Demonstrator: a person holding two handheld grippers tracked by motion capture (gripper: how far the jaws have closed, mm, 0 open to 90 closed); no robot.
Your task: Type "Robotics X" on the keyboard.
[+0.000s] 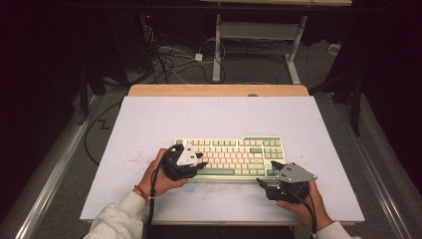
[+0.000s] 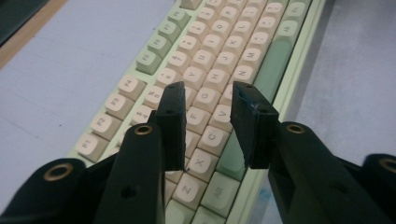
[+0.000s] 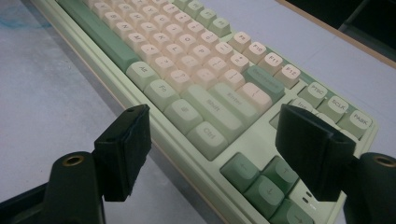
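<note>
Both grippers poised at the keyboard's near edge.

I hold the left gripper (image 1: 199, 164) over the lower-left keys, jaws spread a little, probably to press or pinch a key. My right gripper (image 1: 263, 184) sits at the lower-right corner, jaws wide apart, straddling it. The keyboard (image 1: 234, 149) lies centre frame on the table (image 1: 164, 114), square to me.
</note>
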